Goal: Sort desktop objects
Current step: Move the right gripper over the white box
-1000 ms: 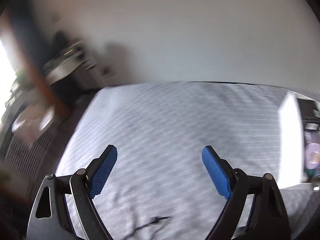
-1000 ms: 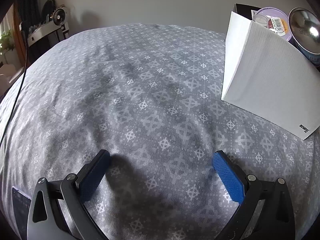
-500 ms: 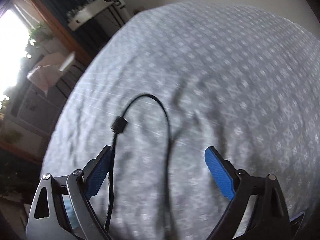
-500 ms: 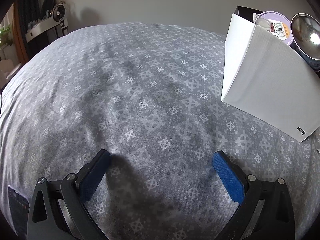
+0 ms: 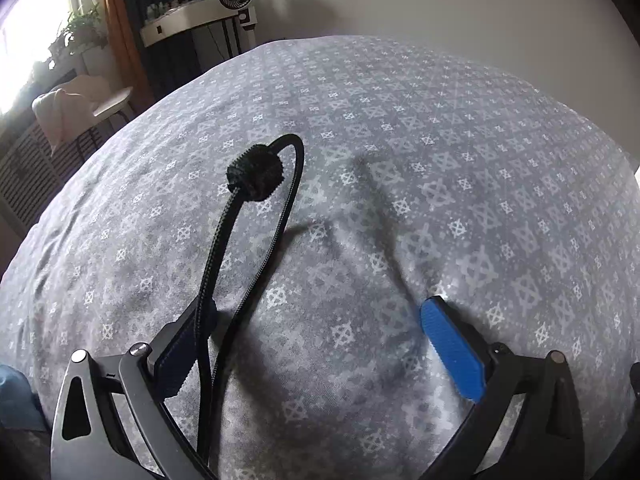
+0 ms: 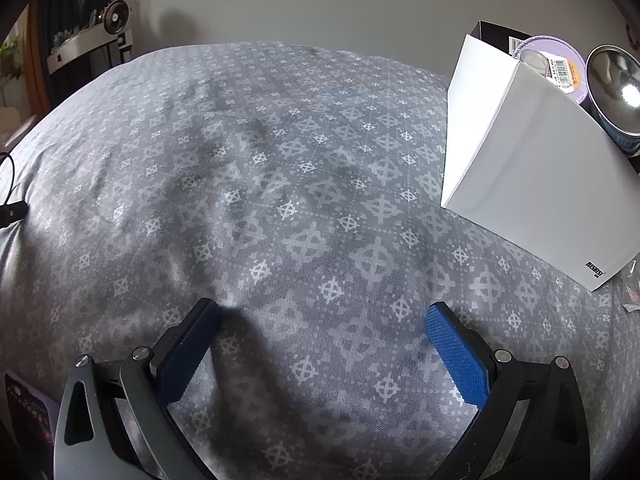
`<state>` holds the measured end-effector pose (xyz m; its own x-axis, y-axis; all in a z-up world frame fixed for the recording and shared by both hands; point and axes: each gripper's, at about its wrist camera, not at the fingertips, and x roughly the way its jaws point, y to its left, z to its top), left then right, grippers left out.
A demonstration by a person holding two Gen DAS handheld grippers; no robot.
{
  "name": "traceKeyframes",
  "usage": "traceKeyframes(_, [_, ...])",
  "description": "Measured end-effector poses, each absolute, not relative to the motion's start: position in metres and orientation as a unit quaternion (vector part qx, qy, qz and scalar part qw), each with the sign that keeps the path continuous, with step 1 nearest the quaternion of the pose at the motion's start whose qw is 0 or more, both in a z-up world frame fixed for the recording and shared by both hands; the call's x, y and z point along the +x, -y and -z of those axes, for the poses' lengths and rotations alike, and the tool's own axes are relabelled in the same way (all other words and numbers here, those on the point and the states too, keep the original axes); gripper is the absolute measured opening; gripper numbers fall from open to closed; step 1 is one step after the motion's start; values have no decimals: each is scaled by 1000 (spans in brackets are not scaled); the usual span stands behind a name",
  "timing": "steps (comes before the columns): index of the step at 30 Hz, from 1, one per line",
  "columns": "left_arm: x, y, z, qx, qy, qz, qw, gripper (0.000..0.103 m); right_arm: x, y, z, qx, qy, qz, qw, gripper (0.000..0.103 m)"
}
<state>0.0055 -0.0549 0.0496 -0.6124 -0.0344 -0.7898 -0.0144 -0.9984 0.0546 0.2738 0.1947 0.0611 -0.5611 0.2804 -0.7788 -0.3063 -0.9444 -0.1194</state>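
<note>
Left tongs [image 5: 316, 344]: the jaws are opening and stand wide apart over the patterned grey bed cover [image 5: 460, 168]; the black braided cable [image 5: 260, 240] runs up between them, and one strand lies against the left pad, but nothing is pinched.

Cable: a folded loop bound by a black strap knot [image 5: 256, 176], lying on the bed toward its left edge (its lower run is hidden under the tongs' frame).

Right tongs [image 6: 324, 344]: held apart with only bare cover between the pads, nothing held.

White box [image 6: 532, 184]: stood near the bed's right edge, with a lavender tub [image 6: 556, 60] and a shiny tin [image 6: 616, 88] just behind it; it is judged to be the sorting place.

Risk, grip: only one strand may be caught, since the two strands are spread and one hugs the pad; the loop would then unfold and trail.

Risk, fabric: the soft, rumpled cover may be pinched along with the cable if the tongs are pressed low.

Risk, carry: the cable is limp, so a dangling end may snag on the box rim and tip the box.

Risk, slip: a thin braided cord may slide out of flat pads if it is seized away from the knot.
</note>
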Motion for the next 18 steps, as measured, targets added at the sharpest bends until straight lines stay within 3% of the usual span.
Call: traceKeyframes(18, [15,54,-51,424,36,905,14,103,269,-196,-65,-453,-18,-875,172,103])
